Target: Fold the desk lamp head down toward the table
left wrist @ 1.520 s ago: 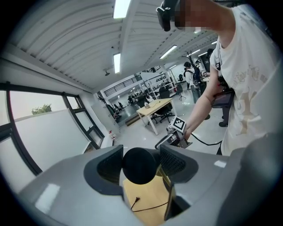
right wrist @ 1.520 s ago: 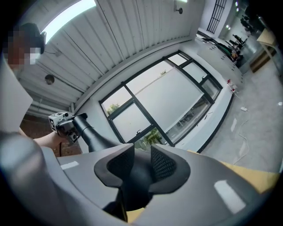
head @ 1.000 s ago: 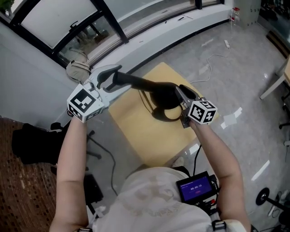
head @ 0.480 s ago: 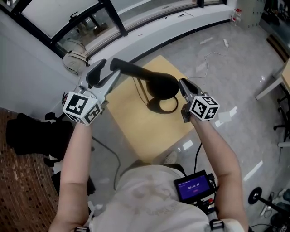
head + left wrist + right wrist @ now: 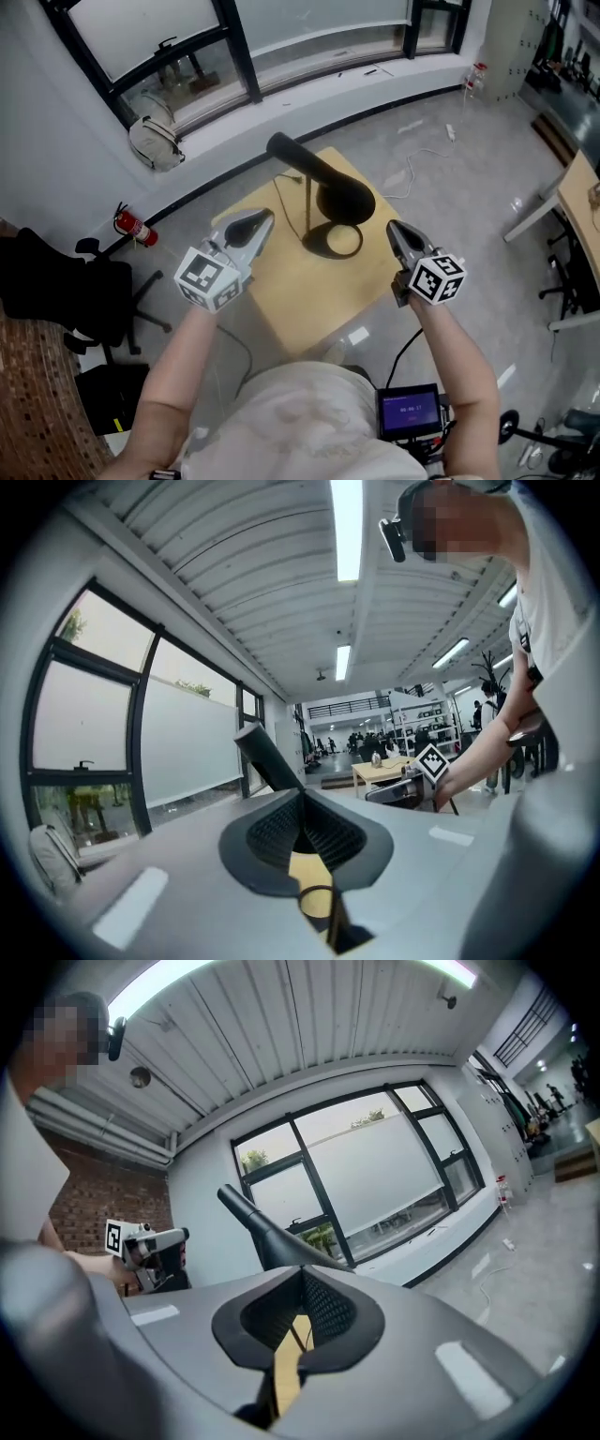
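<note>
Lamp: desk lamp (image 5: 328,183) stands on yellow table (image 5: 281,300); head view alone shows both grippers flanking it | Left gripper (image 5: 261,220): near-left of lamp, apart; its own view shows jaws just closed, clenched empty | Right gripper (image 5: 394,230): near-right, apart; jaws likewise just closed on nothing | Each gripper view shows the other gripper beyond the lamp.

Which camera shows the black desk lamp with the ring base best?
The head view: the black desk lamp shows whole, ring base on the yellow square table, thin stem, tilted head. The left gripper view shows mostly the lamp's head, its base nearly hidden; the right gripper view likewise.
</note>
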`<state>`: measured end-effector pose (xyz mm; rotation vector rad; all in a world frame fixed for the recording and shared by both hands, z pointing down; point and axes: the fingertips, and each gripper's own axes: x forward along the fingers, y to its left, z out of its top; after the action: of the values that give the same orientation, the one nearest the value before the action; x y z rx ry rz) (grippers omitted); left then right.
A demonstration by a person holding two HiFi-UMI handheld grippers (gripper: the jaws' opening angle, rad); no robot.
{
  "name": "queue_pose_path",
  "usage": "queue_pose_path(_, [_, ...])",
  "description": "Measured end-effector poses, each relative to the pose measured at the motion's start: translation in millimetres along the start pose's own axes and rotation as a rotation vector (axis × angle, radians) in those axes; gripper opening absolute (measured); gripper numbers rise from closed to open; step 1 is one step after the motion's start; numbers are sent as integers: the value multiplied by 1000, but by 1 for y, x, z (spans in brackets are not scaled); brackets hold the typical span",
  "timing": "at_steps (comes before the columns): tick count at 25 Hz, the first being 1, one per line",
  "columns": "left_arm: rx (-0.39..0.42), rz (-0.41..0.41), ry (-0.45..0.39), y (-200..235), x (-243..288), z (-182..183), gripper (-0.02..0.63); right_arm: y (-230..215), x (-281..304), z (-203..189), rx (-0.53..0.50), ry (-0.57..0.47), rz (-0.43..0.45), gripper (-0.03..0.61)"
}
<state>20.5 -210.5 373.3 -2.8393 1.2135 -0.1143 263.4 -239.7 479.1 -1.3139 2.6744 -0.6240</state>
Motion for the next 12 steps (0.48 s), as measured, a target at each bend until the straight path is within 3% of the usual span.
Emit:
queue_pose_path(6, [-136,-79,20,-43,-55,-54,2,71,-28,-38,32,23,59,12])
queue_pose_path(12, [-219,-88,41,-59,-95,-88,2,128,-42,-68,21,15,98,11])
